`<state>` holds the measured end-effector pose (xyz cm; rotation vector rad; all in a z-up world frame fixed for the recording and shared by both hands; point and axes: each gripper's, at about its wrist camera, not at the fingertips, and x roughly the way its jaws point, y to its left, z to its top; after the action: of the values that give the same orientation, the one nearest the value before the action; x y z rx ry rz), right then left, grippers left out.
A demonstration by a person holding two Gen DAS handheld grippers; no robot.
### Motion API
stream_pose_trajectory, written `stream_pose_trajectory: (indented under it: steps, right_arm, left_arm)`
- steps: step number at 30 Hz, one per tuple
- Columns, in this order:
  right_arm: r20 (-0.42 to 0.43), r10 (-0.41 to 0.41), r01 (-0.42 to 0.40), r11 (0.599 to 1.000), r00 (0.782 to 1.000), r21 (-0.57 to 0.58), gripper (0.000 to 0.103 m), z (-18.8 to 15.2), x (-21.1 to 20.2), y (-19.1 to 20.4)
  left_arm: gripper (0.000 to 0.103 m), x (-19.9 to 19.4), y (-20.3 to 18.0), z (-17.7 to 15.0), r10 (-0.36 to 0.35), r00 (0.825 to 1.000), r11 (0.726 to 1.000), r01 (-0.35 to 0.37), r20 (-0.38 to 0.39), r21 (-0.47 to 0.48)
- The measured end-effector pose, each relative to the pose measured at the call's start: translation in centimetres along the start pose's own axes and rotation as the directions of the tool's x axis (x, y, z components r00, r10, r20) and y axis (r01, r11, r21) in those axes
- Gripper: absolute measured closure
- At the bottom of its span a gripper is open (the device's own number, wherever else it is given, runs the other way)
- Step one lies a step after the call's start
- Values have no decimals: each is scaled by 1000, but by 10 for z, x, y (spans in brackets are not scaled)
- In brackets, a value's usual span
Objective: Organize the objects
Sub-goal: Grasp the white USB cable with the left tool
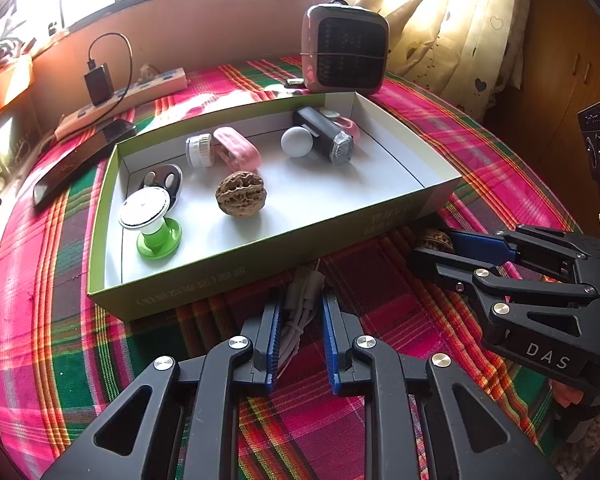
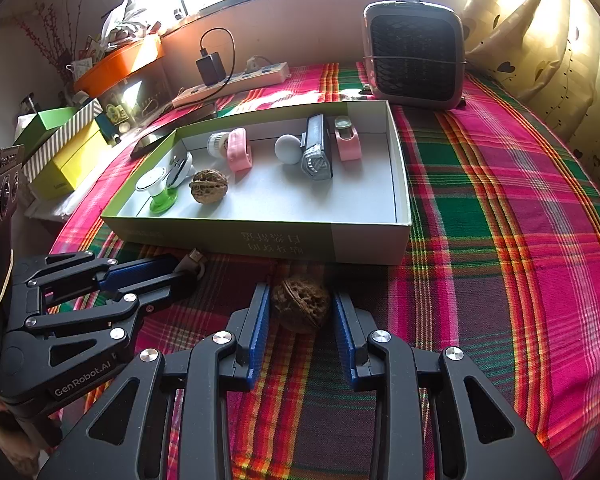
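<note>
Blue-padded left claw (image 1: 300,334) is closed on a coiled grey cable (image 1: 300,308) just in front of the green-sided box (image 1: 204,284); soft and light, best pinched mid-bundle; right claw (image 2: 302,312) clamps a loose walnut (image 2: 301,307) beside it, hard, rough, likely grippy; another walnut (image 1: 241,193) sits inside.

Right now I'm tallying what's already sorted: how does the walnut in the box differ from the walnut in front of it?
The walnut in the box lies on the white floor of the box; the walnut on the tablecloth is outside, before its front wall. The boxed one lies free among other items; the outer one sits between the right gripper jaws. Both are brown, wrinkled and similar in size.
</note>
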<state>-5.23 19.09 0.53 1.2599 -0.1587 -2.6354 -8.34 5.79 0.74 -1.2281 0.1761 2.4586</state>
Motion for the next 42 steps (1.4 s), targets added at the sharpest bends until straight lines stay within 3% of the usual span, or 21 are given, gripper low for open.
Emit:
stream_pose_trajectory:
  steps: [22, 42]
  right_arm:
    - [6, -5, 5, 1000, 1000, -26, 71, 1, -3, 7]
    - [52, 0, 4, 998, 999, -66, 71, 11, -18, 20]
  left_arm:
    - [87, -6, 4, -2, -9, 1000, 999, 9, 9, -33]
    - [87, -31, 7, 6, -9, 997, 999, 13, 73, -49]
